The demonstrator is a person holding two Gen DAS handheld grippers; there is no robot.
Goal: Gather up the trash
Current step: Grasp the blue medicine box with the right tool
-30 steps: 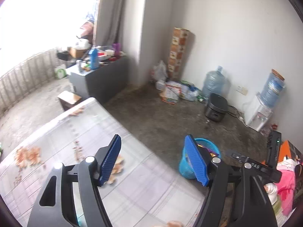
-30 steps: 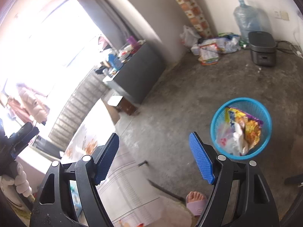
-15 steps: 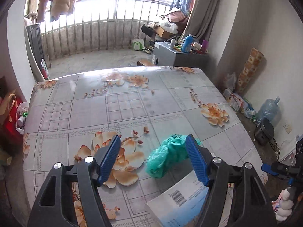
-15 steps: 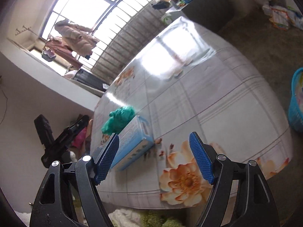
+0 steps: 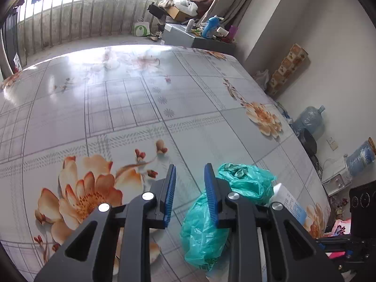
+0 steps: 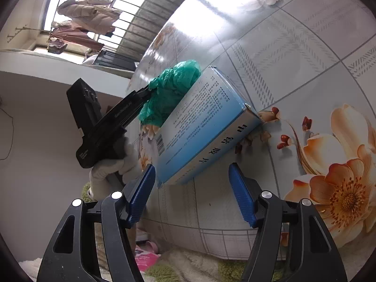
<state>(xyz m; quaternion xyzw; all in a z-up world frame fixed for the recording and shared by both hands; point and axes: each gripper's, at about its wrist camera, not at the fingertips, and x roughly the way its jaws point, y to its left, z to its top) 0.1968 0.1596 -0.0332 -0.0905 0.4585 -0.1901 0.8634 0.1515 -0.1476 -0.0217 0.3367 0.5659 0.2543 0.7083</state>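
A: On the floral tablecloth (image 5: 131,108) of the big table sit two bits of trash, near the edge closest to the cameras. Biggest first?

B: Blue-and-white box (image 6: 202,127), lying flat, printed text and a barcode on top. Also just visible at the right in the left wrist view.

A: Next?

B: Crumpled green plastic bag (image 5: 211,221), touching the box's far side.

A: Left gripper (image 5: 189,183)?

B: Jaws closing, narrow gap. Only tablecloth shows between the blue pads; the bag sits against the outer side of the right finger, so no grip. From the right wrist view its tip is up against the bag, but the contact is hidden.

A: Hand on it?

B: White-gloved hand (image 6: 110,171) on the black handle.

A: Right gripper (image 6: 191,188)?

B: Jaws closing but wide apart. The box's near end lies just ahead of the gap; pads not touching it, holding nothing.
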